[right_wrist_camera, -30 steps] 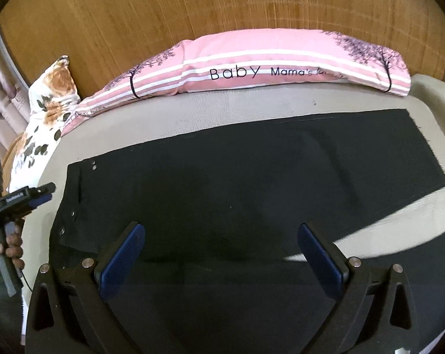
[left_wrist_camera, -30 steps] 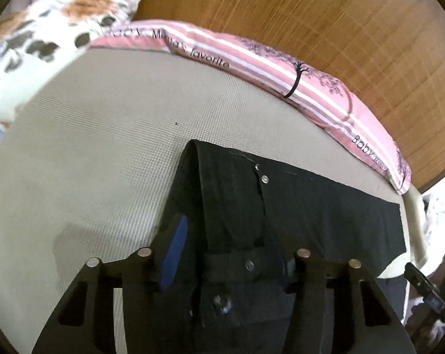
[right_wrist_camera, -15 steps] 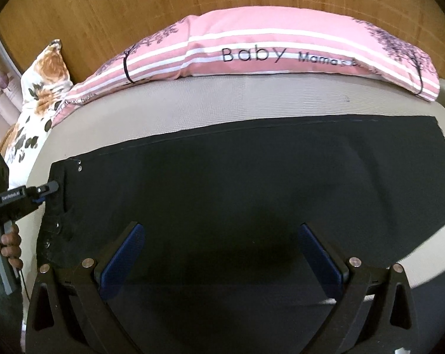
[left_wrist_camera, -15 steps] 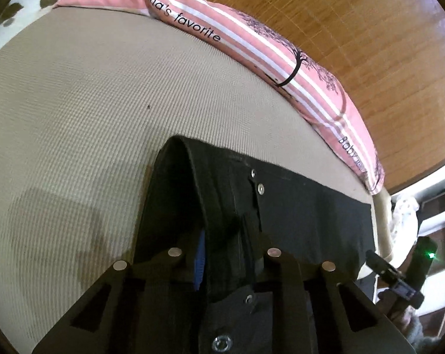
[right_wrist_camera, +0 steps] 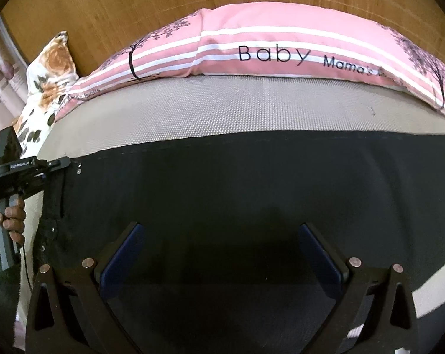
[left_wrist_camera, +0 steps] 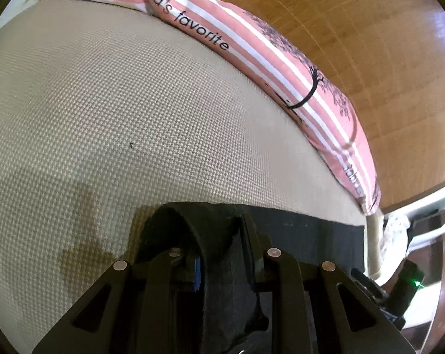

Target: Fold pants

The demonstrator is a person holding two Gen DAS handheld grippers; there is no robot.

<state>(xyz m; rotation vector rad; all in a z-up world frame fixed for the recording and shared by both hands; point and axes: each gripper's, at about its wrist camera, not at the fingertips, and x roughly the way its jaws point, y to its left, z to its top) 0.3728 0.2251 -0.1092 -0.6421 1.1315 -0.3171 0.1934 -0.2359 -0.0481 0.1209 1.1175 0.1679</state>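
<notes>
A bedroom at home.
Ahead of my tongs: a mattress (right_wrist_camera: 251,109), a striped pillow (right_wrist_camera: 281,44), and a wooden headboard (right_wrist_camera: 134,3).

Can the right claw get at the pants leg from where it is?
Probably yes: the right claw is open directly over the black pants, nothing between them.

The pants (right_wrist_camera: 251,194) are plain black. Beyond the tool, the bolster (right_wrist_camera: 281,47) is pink with white stripes, and the mat (left_wrist_camera: 119,103) is beige and woven. The cushion (right_wrist_camera: 49,85) is a white-and-orange floral.
</notes>
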